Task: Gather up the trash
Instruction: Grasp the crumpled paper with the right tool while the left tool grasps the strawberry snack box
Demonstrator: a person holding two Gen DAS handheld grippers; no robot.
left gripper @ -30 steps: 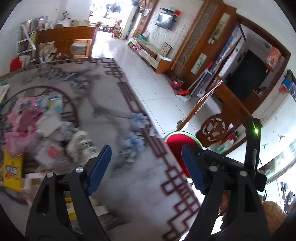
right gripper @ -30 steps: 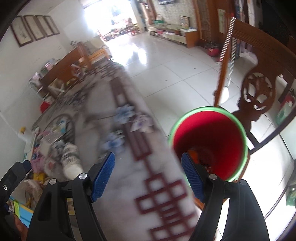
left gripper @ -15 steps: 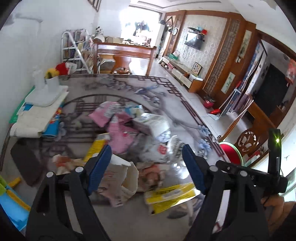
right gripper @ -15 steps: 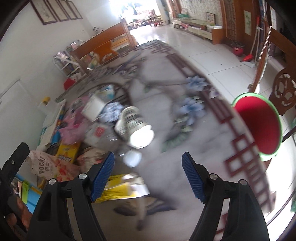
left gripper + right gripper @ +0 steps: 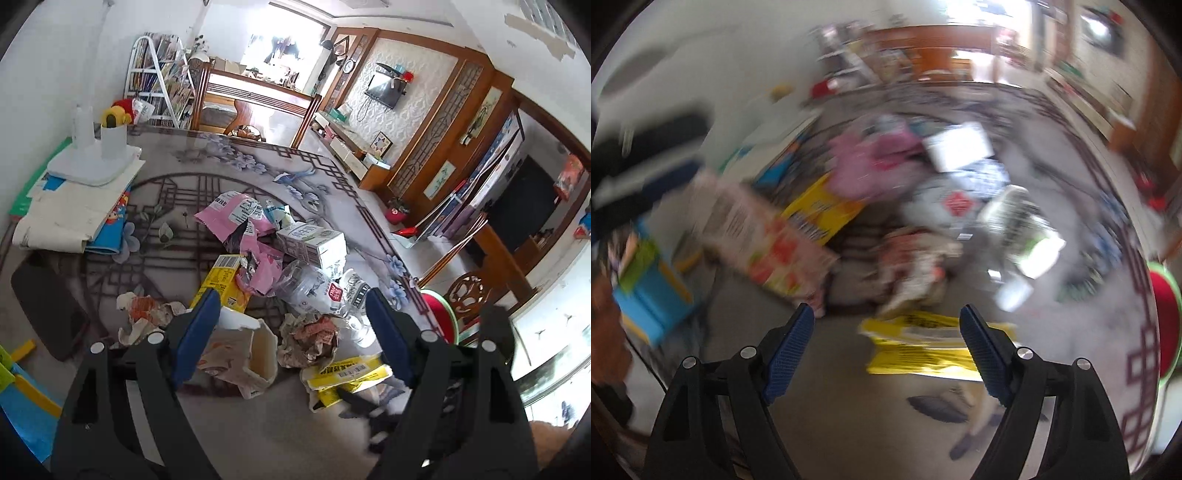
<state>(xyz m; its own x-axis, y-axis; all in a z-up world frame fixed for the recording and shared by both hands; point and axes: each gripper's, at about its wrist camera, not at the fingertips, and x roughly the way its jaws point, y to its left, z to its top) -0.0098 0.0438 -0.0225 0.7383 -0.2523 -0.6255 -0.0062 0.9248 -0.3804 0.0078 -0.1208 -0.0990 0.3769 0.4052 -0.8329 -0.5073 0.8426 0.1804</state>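
Observation:
A heap of trash lies on the patterned table (image 5: pixel 177 192): a pink wrapper (image 5: pixel 236 221), a milk carton (image 5: pixel 314 243), a yellow box (image 5: pixel 225 280), a clear plastic bottle (image 5: pixel 314 295), crumpled paper (image 5: pixel 310 339), a torn paper box (image 5: pixel 243 354) and a yellow wrapper (image 5: pixel 347 373). My left gripper (image 5: pixel 291 332) hovers open over the heap's near side, holding nothing. The right wrist view is blurred by motion. My right gripper (image 5: pixel 886 339) hangs above the yellow wrapper (image 5: pixel 923 347), its jaws opening and nothing pressed between them. The red bin (image 5: pixel 439 314) with a green rim stands beside the table's right edge.
At the table's left sit stacked papers under a white lamp base (image 5: pixel 92 166), a dark flat pad (image 5: pixel 44 295) and a blue and yellow toy (image 5: pixel 22 391). A carved wooden chair (image 5: pixel 472 295) stands behind the bin (image 5: pixel 1163 306). The floor drops away on the right.
Both views have swung from the red bin and the table's right edge over to the trash heap. The right jaws stand wider apart. The left jaws look unchanged.

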